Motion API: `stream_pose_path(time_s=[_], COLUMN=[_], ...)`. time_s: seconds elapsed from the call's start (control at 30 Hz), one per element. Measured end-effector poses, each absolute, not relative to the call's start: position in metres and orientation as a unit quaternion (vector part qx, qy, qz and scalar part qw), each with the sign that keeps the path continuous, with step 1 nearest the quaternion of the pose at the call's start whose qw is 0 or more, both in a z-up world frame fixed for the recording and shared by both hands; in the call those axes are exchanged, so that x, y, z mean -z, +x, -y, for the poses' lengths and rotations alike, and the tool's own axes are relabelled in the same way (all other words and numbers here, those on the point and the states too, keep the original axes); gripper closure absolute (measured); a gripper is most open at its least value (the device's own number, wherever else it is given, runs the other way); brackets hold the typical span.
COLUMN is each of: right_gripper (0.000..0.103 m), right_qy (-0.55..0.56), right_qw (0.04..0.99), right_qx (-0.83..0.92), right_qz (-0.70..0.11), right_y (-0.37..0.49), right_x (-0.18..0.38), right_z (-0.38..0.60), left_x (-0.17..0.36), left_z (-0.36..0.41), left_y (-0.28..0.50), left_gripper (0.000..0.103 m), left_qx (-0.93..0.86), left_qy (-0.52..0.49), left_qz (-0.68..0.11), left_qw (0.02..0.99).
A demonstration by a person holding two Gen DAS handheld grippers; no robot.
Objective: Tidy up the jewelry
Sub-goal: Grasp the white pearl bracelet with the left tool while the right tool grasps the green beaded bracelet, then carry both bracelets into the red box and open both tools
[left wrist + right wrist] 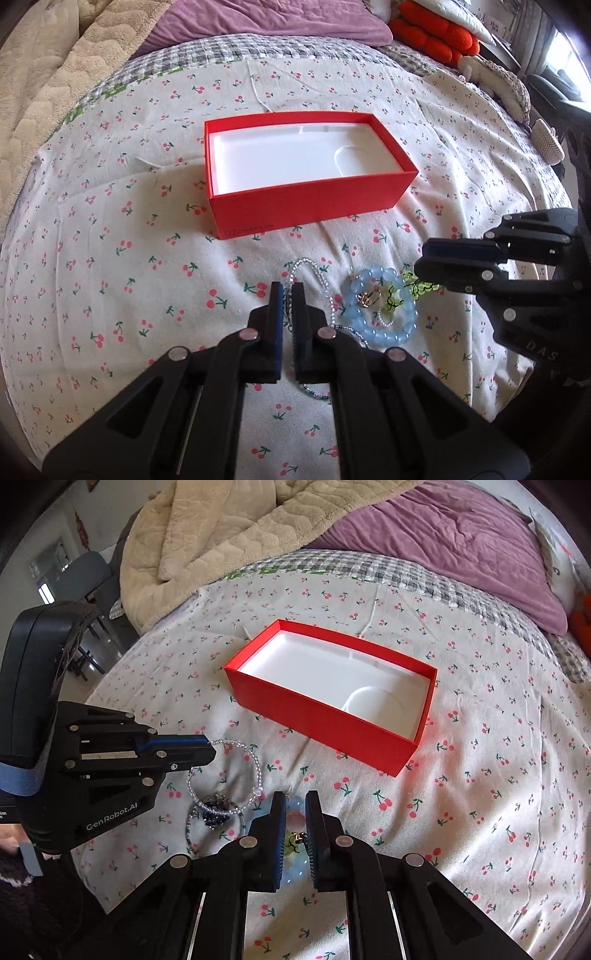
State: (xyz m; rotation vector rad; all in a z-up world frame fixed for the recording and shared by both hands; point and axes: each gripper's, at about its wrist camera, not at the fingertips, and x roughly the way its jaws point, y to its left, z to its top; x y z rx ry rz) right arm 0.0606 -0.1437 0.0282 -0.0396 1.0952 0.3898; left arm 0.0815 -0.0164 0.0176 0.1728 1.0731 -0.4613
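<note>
An open red box (314, 199) with a white inside stands on the cherry-print bedspread; it also shows in the right wrist view (325, 716). Near me lie a clear bead necklace (314, 273), a pale blue bead bracelet (384, 332) and a green bead piece (424, 286). My left gripper (287, 291) is nearly shut around a dark beaded strand, seen between its jaws. My right gripper (295, 801) is narrowly open over the blue bracelet (295, 814), which shows between its jaws. A dark bead cluster (216, 808) lies beside the clear necklace (255, 764).
A beige blanket (229, 528) and a purple quilt (443, 535) are piled beyond the box. Orange cushions (432, 33) lie at the far right. The cherry bedspread (110, 258) spreads around the box.
</note>
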Motion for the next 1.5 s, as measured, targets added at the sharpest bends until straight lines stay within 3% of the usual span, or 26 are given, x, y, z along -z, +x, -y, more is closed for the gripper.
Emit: stream_pose_path(time_s=[0.3, 0.33, 0.43, 0.63, 0.73, 0.8, 0.83, 0.9, 0.93, 0.97, 1.5], right_gripper=[0.083, 0.077, 0.035, 0.035, 0.039, 0.061, 0.077, 0.079, 0.093, 0.1, 0.1], right_qy=[0.031, 0.039, 0.061, 0.093, 0.103, 0.11, 0.114, 0.117, 0.114, 0.115, 0.111], right_qw=[0.814, 0.812, 0.81, 0.785, 0.771, 0.762, 0.758, 0.761, 0.767, 0.771, 0.839], right_qx=[-0.162, -0.162, -0.155, -0.163, -0.152, -0.152, -0.155, -0.156, -0.157, -0.161, -0.169], right_qz=[-0.558, -0.56, -0.562, -0.59, -0.61, -0.619, -0.623, -0.618, -0.611, -0.605, -0.505], right_y=[0.076, 0.077, 0.072, 0.066, 0.068, 0.069, 0.069, 0.069, 0.067, 0.066, 0.05], right_x=[-0.011, -0.011, -0.009, 0.007, 0.023, 0.03, 0.032, 0.028, 0.024, 0.019, -0.062], right_z=[0.162, 0.164, 0.175, 0.18, 0.178, 0.178, 0.179, 0.18, 0.18, 0.181, 0.184], left_x=[-0.019, -0.019, -0.016, -0.016, -0.015, -0.014, -0.013, -0.013, -0.014, -0.015, -0.049], left_z=[0.017, 0.017, 0.017, 0.016, 0.015, 0.014, 0.013, 0.012, 0.011, 0.01, -0.006], left_y=[0.081, 0.08, 0.079, 0.077, 0.077, 0.078, 0.078, 0.078, 0.078, 0.078, 0.071], left_gripper=[0.098, 0.098, 0.098, 0.098, 0.098, 0.098, 0.098, 0.098, 0.098, 0.098, 0.098], left_qx=[0.207, 0.206, 0.204, 0.205, 0.204, 0.203, 0.202, 0.198, 0.197, 0.197, 0.193], left_qy=[0.073, 0.074, 0.078, 0.079, 0.079, 0.075, 0.073, 0.071, 0.069, 0.068, 0.03], left_qz=[-0.507, -0.508, -0.51, -0.513, -0.514, -0.517, -0.518, -0.518, -0.518, -0.517, -0.486], left_qw=[0.834, 0.833, 0.832, 0.83, 0.83, 0.828, 0.828, 0.829, 0.83, 0.831, 0.852])
